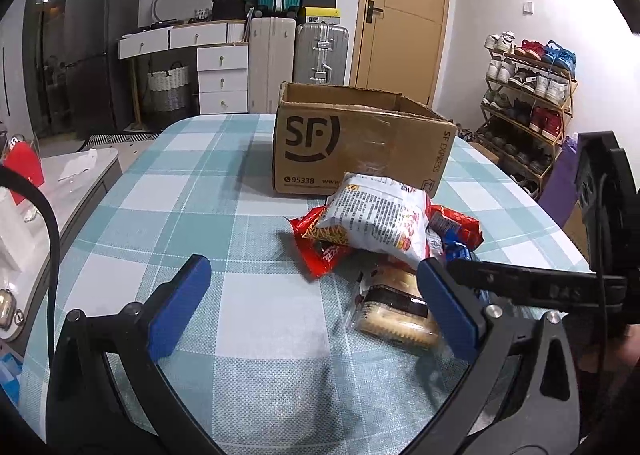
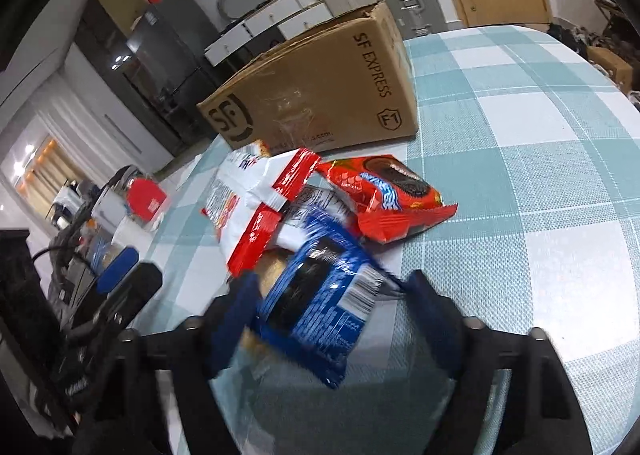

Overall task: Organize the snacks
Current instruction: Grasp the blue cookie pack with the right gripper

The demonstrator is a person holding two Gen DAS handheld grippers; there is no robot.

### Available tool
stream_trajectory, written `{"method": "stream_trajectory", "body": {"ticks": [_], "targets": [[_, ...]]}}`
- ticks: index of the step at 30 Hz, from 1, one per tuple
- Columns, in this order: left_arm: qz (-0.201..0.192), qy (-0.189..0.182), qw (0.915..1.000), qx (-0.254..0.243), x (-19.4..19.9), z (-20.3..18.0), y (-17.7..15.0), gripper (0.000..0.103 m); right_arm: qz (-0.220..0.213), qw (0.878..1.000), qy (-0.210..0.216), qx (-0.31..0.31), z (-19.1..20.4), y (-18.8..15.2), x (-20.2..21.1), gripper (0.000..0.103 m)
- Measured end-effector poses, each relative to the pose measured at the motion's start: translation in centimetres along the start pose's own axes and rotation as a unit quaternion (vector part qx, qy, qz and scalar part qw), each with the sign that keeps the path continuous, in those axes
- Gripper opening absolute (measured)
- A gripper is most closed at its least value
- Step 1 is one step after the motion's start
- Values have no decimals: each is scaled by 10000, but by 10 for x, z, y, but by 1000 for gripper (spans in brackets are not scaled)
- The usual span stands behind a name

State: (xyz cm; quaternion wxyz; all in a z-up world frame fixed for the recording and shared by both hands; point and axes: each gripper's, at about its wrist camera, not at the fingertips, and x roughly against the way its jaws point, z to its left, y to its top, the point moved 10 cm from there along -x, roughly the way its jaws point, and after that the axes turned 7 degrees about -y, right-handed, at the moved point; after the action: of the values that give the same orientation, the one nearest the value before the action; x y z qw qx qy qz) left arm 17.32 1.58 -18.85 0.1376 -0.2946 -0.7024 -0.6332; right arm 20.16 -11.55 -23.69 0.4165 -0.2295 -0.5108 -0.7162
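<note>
Right hand-held gripper [image 2: 332, 291] straddles the blue Oreo packet [image 2: 320, 307], though blur hides whether it grips. Left hand-held gripper [image 1: 312, 303] hangs open above the worktop [image 1: 140, 215], beside the snack pile before the SF Express box [image 1: 356, 143].

We see the snack packets [image 1: 380, 227] piled on the table [image 1: 248, 335], just before the cardboard box [image 1: 360, 143]. Behind the table stand suitcases [image 1: 320, 51] and drawers [image 1: 222, 75].

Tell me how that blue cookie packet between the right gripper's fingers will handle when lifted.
The blue cookie packet looks like thin crinkly film, so it will probably flex and sag. Its glossy surface may slip between the right hand-held gripper fingers. The cookies inside could crack if squeezed hard.
</note>
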Motion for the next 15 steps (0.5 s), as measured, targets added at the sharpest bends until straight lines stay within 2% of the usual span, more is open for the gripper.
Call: {"method": "stream_trajectory", "body": {"ticks": [1, 5, 10, 15], "targets": [[4, -4, 10000, 8, 0, 0, 0, 103, -7, 10000, -29, -43, -1, 2, -1, 62], [-6, 3, 10000, 18, -1, 1, 0, 103, 18, 10000, -41, 86, 1, 1, -4, 45], [-9, 10, 10000, 16, -1, 1, 0, 103, -87, 9989, -224, 414, 5, -2, -1, 44], [25, 31, 10000, 52, -2, 3, -1, 103, -143, 9994, -171, 264, -4, -4, 3, 44]]}}
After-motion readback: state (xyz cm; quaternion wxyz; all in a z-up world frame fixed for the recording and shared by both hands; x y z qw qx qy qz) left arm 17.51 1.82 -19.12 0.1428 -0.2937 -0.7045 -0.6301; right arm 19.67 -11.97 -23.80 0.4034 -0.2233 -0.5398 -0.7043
